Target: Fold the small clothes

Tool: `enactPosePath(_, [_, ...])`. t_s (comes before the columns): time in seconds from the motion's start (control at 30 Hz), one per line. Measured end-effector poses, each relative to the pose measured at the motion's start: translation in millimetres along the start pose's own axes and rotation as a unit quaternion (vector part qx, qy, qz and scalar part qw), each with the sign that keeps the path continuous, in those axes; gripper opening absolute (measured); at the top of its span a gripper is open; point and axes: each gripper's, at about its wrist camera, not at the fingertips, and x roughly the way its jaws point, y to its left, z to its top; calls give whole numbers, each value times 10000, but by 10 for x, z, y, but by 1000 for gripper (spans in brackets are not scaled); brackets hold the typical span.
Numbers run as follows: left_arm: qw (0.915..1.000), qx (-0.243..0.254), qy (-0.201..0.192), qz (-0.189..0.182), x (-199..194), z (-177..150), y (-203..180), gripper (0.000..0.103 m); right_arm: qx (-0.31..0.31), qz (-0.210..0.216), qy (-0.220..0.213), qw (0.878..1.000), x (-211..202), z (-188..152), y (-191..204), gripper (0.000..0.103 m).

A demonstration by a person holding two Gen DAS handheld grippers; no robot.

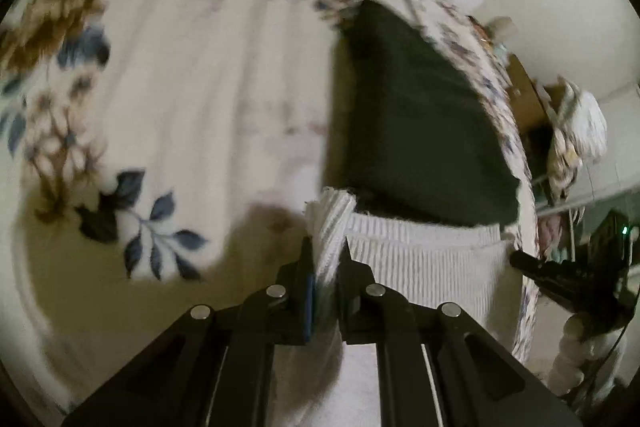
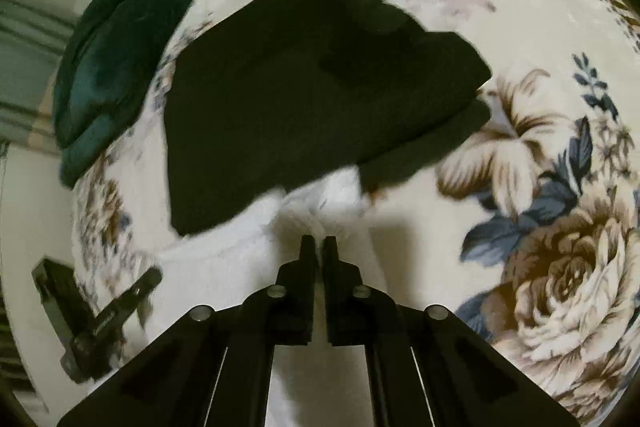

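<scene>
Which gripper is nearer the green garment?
Hard to call. Left gripper and right gripper each pinch the white cloth, well short of the green garment.

left hand-held gripper (image 1: 326,247): jaws pinching white ribbed cloth (image 1: 420,251) | right hand-held gripper (image 2: 319,247): jaws nearly meeting, clamping a white fold, pointing forward
</scene>
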Motion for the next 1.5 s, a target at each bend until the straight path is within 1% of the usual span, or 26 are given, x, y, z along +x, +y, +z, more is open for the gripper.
enactPosePath(0.07, [9998, -53, 144, 89, 152, 16, 72, 7, 206, -14, 173, 9996, 140, 81, -76, 3])
enactPosePath(0.17, [9995, 54, 313, 70, 245, -19, 57, 8, 79, -263, 339, 9990, 304, 107, -69, 3])
enactPosePath(0.2, [9995, 28, 325, -5, 217, -26, 58, 11, 1, -312, 407, 9987, 317, 104, -66, 4])
enactPosePath(0.27, [9985, -173, 371, -353, 102, -46, 104, 14, 3, -173, 568, 9982, 305, 95, -105, 5])
enactPosePath(0.3, [9976, -273, 355, -520, 8, -70, 134, 17, 47, -91, 630, 9980, 276, 90, -140, 11])
enactPosePath(0.33, [9970, -343, 307, -621, -88, -99, 166, 21, 101, 12, 697, 9975, 217, 73, -200, 27])
enactPosePath(0.37, [9958, -450, 269, -755, -216, -157, 213, 31, 139, 121, 736, 9971, 168, 58, -251, 38])
enactPosePath(0.4, [9944, -513, 241, -887, -300, -200, 251, 46, 212, 344, 763, 9963, 70, 20, -342, 57])
enactPosePath(0.43, [9936, -563, 216, -956, -376, -252, 287, 54, 260, 460, 754, 9958, 31, -36, -378, 70])
enactPosePath(0.47, [9932, -620, 169, -970, -473, -359, 336, 62, 292, 583, 750, 9951, -43, -92, -453, 74])
enactPosePath(0.53, [9922, -664, 212, -1034, -522, -509, 386, 62, 302, 757, 860, 9930, -122, -263, -563, 90])
enactPosePath(0.6, [9899, -729, 410, -1146, -464, -707, 443, 62, 285, 959, 1107, 9888, -104, -486, -669, 93])
enactPosePath(0.67, [9873, -814, 648, -1202, -309, -866, 467, 62, 207, 1036, 1412, 9843, 12, -691, -695, 93])
enactPosePath(0.73, [9848, -832, 790, -1306, -190, -948, 459, 62, 151, 1262, 1712, 9770, 179, -885, -702, 98])
enactPosePath(0.8, [9835, -825, 880, -1346, -58, -1006, 441, 63, 194, 1554, 1939, 9684, 371, -1016, -710, 98])
enactPosePath(0.9, [9802, -913, 917, -1502, 74, -995, 452, 70, 335, 1877, 2141, 9580, 635, -1094, -726, 100])
enactPosePath(0.93, [9784, -979, 903, -1584, 98, -975, 459, 70, 411, 2002, 2177, 9544, 717, -1102, -732, 102])
enactPosePath(1.03, [9769, -1039, 787, -1692, 80, -953, 444, 70, 573, 2285, 2271, 9450, 856, -1089, -707, 101])
enactPosePath(1.07, [9774, -1015, 743, -1700, 52, -970, 429, 66, 610, 2350, 2258, 9434, 873, -1082, -691, 99])
enactPosePath(1.1, [9788, -958, 682, -1676, 20, -978, 397, 41, 593, 2407, 2250, 9423, 891, -1082, -657, 84])
enactPosePath(1.13, [9795, -930, 655, -1660, -1, -974, 374, 31, 508, 2389, 2266, 9429, 911, -1091, -603, 71])
enactPosePath(1.17, [9800, -933, 597, -1656, -41, -959, 366, 31, 445, 2299, 2252, 9458, 913, -1099, -576, 67])
enactPosePath(1.2, [9812, -909, 519, -1623, -92, -948, 344, 29, 400, 2253, 2219, 9479, 898, -1110, -549, 59])
enactPosePath(1.23, [9825, -868, 453, -1586, -146, -941, 302, 29, 384, 2229, 2172, 9496, 877, -1115, -519, 53])
enactPosePath(1.37, [9870, -525, 251, -1496, -377, -887, 2, 28, 238, 2168, 1922, 9568, 600, -1136, -375, 48])
enactPosePath(1.5, [9874, -294, -24, -1555, -714, -709, -311, 28, 117, 2339, 1586, 9592, 121, -1024, -280, 48])
